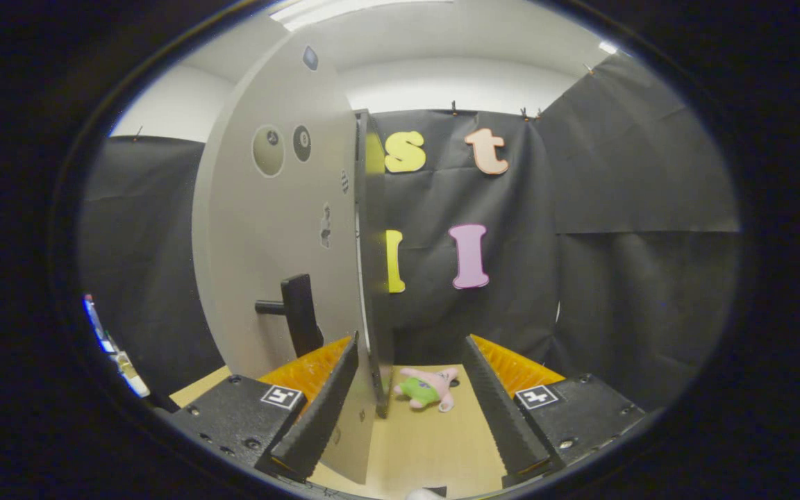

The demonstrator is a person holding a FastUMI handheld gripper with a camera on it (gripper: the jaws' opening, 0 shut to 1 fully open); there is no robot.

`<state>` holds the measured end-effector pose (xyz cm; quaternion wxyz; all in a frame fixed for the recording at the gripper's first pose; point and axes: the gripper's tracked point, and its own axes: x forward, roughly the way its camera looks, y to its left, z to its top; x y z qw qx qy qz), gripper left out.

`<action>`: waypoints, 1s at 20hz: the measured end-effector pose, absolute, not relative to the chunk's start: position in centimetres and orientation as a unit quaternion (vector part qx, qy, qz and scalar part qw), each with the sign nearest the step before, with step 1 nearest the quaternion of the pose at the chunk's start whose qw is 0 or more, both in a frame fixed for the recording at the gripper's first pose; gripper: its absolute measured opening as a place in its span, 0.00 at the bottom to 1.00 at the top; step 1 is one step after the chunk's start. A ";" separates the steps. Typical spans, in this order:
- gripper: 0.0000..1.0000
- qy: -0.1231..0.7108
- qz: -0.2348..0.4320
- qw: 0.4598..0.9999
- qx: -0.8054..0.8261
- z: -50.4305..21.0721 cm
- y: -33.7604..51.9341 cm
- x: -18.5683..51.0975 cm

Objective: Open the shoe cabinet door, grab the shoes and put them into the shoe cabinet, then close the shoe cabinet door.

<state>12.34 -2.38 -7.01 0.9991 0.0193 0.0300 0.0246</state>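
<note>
Cabinet door (268,229) swung out, edge-on between the fingers, black handle (299,312) on its face; tabletop (428,444) carries a pink-green plush slipper (426,389) just ahead; hand-held gripper (410,410) spread wide, gripping nothing, probably clearing the door edge.

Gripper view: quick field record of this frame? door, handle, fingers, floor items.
door: grey cabinet door seen nearly edge-on, its free edge between the fingers
handle: black handle on door face, beyond the left finger
gripper: gripper open, door edge close to the left finger, contact unclear
floor: pink and green plush toy on the wooden floor, just ahead of the fingers
</note>
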 end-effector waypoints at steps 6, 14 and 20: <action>0.92 0.024 0.017 1.000 -0.003 -6.1 -1.2 12.3; 0.92 0.028 0.051 0.998 -0.003 -6.3 4.6 11.8; 0.92 0.035 0.073 0.997 0.010 -6.9 10.2 12.5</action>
